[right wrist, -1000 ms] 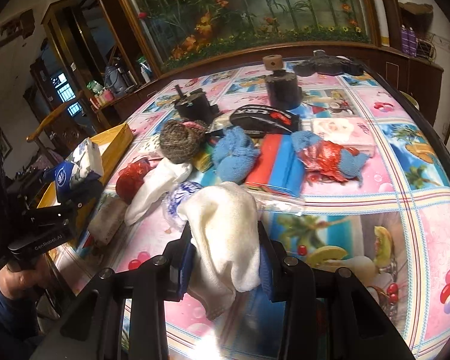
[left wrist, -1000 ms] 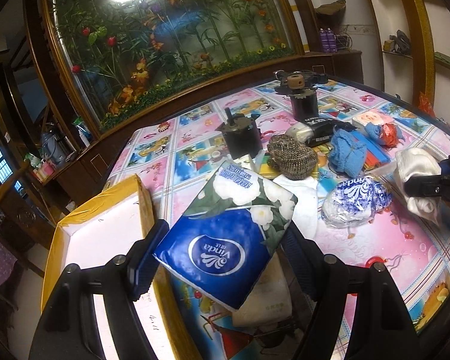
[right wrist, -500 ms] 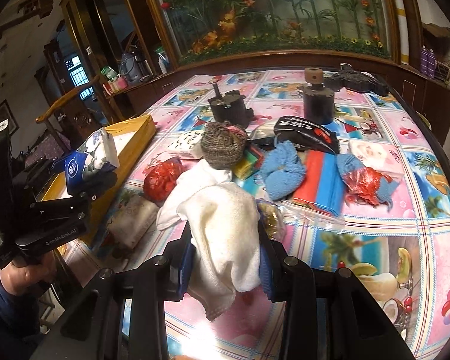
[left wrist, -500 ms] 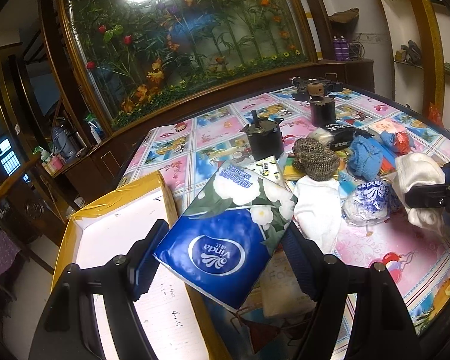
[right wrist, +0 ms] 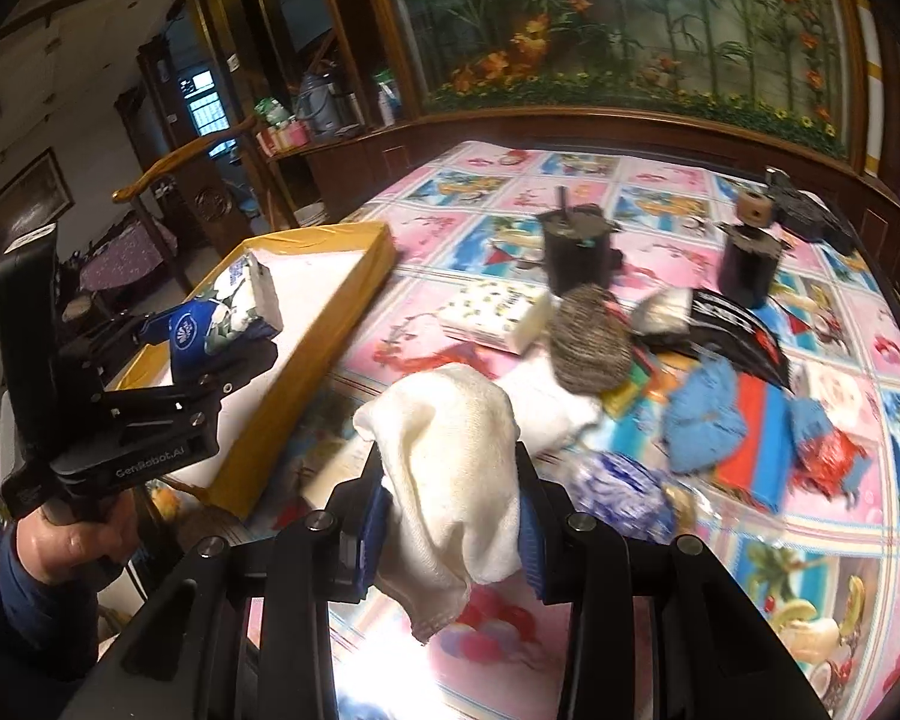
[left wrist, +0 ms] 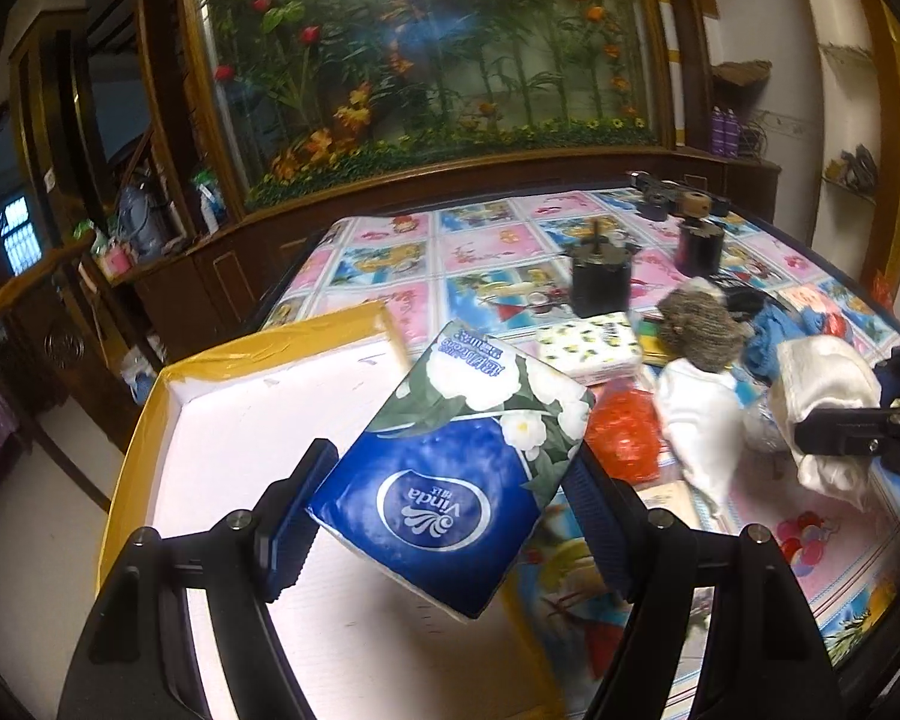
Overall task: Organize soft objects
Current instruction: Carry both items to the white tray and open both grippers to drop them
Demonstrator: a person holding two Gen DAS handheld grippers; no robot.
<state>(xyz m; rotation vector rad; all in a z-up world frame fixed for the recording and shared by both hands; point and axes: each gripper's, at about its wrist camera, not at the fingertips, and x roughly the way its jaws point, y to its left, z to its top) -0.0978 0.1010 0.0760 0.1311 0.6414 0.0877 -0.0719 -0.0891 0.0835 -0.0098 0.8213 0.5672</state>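
Note:
My left gripper (left wrist: pixel 444 510) is shut on a blue and white flowered tissue pack (left wrist: pixel 450 480), held over the white inside of the yellow-rimmed box (left wrist: pixel 144 420). From the right wrist view the same tissue pack (right wrist: pixel 228 312) hangs above the box (right wrist: pixel 324 348), in the left gripper (right wrist: pixel 210 354) gripped by a person's hand (right wrist: pixel 72 546). My right gripper (right wrist: pixel 450 510) is shut on a cream white towel (right wrist: pixel 456 468), lifted above the table just right of the box. That towel (left wrist: pixel 822 396) and the right gripper (left wrist: pixel 870 438) show at the right edge of the left wrist view.
On the patterned tablecloth (right wrist: pixel 810 540) lie a white cloth (right wrist: pixel 546 408), a grey knitted ball (right wrist: pixel 588 348), blue cloths (right wrist: pixel 702 414), a red bag (left wrist: pixel 624 432), a small patterned tissue pack (right wrist: pixel 498 315) and a blue-white wrapped pack (right wrist: pixel 624 498). Two black cylinders (right wrist: pixel 576 258) stand behind them.
Both grippers moved left toward the box with their loads. The tissue pack went from the box's right rim to over its inside. The towel now hangs nearer the box.

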